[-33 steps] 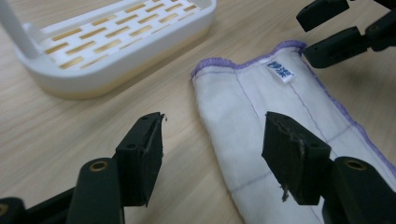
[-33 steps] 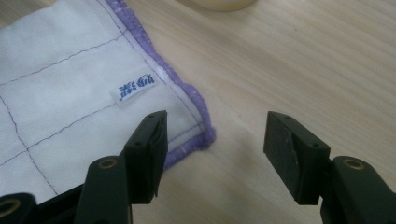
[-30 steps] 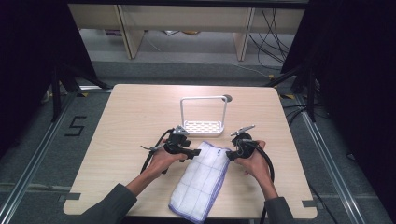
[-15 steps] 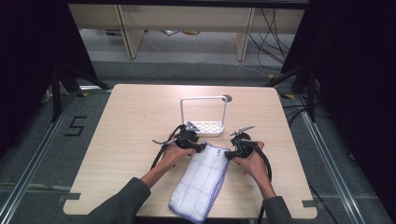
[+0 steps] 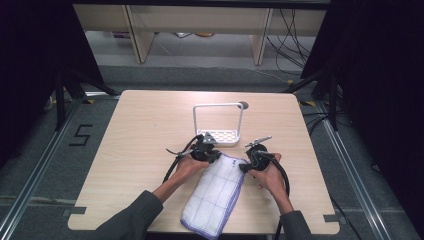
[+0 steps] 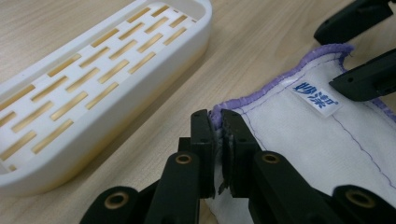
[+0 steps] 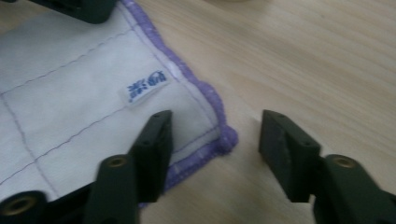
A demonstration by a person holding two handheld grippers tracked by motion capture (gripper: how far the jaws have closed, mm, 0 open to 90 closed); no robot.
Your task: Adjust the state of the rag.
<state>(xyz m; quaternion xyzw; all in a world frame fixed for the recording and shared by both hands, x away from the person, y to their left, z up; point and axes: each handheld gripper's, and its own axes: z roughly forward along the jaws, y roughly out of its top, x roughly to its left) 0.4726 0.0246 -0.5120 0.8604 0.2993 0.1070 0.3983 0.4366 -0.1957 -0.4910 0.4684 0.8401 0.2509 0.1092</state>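
A person at a light wood table (image 5: 140, 150) works a white cloth (image 5: 215, 192) w/ purple hem using two hand-held tongs. High view: the cloth lies folded at the near edge, running from about 6 o'clock up toward table centre, its far end between the two grippers; a white slotted rack (image 5: 220, 136) w/ tall wire handle stands just beyond, at 12 o'clock from the cloth. The left gripper (image 5: 209, 156) sits at the cloth's far-left corner, the right gripper (image 5: 246, 167) at its far-right corner; jaw detail too small to read there. Left gripper view supplies it: the left gripper (image 6: 218, 140) has just been closing and its jaws now pinch the purple-hemmed corner, cloth squeezed between the pads; the rack (image 6: 93, 88) lies at 10 o'clock, its slots showing wood beneath, and a small blue-printed label (image 6: 316, 96) at 2 o'clock. Right gripper view: the right gripper (image 7: 215, 135) has jaws about half wide, just been narrowing, straddling the other hemmed corner (image 7: 224, 140) w/out pressing it – one jaw over the cloth (image 7: 70, 93), the other over bare table (image 7: 303, 56). Label (image 7: 148, 86) at 11 o'clock.
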